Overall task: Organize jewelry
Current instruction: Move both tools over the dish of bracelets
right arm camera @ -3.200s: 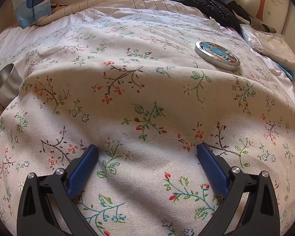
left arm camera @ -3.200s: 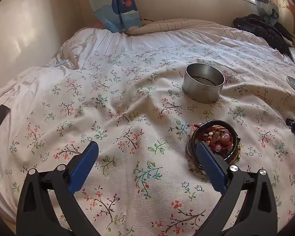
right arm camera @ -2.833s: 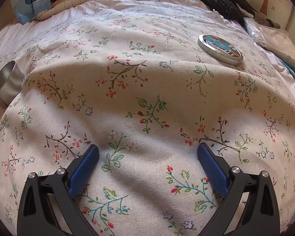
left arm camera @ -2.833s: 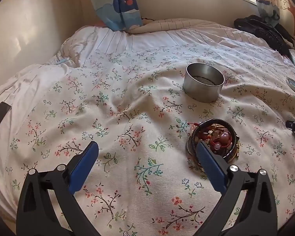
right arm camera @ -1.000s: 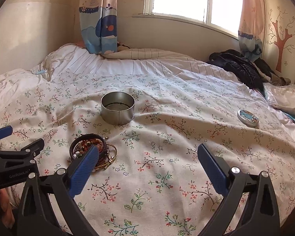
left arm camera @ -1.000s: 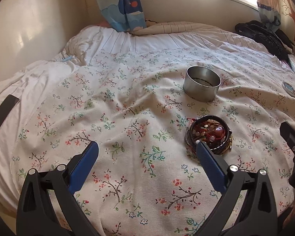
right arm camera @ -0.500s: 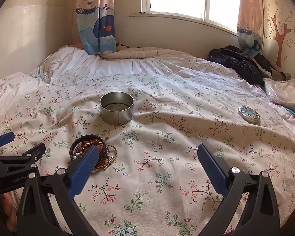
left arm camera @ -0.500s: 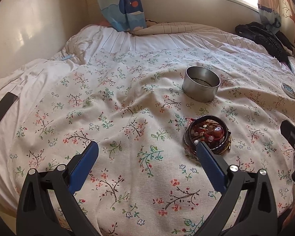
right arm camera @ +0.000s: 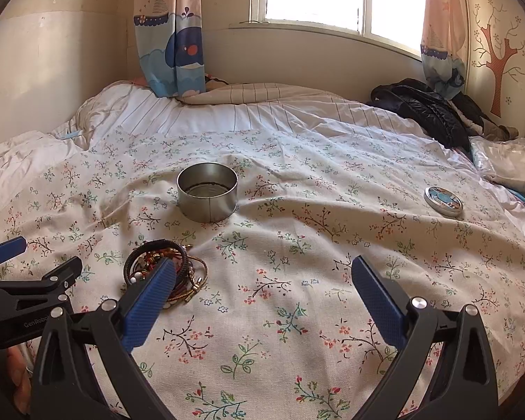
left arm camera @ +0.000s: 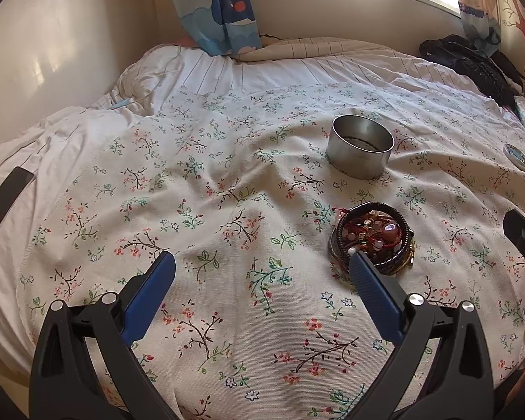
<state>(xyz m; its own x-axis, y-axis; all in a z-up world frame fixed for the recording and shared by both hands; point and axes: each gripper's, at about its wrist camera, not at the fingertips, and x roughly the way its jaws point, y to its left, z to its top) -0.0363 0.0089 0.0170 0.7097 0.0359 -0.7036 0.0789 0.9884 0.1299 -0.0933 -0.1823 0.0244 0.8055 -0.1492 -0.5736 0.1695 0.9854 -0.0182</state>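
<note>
A pile of bracelets (left arm camera: 371, 236) with dark bands, red cord and beads lies on the floral bedspread, just beyond my left gripper's right finger. An open round metal tin (left arm camera: 359, 145) stands a little farther back. My left gripper (left arm camera: 260, 262) is open with nothing between its fingers. In the right wrist view the bracelets (right arm camera: 162, 262) sit behind my left finger, the tin (right arm camera: 207, 190) is at centre left, and the tin's lid (right arm camera: 443, 200) lies far right. My right gripper (right arm camera: 262, 269) is open and holds nothing.
The left gripper's body and a hand show at the left edge of the right wrist view. A black jacket (right arm camera: 434, 112) and a plastic bag (right arm camera: 507, 164) lie at the bed's far right. Wall, curtains (right arm camera: 171, 45) and window stand behind the bed.
My right gripper has risen and pulled back from close to the bedspread to a wide view of the bed. My left gripper has drawn back slightly. Both stay open.
</note>
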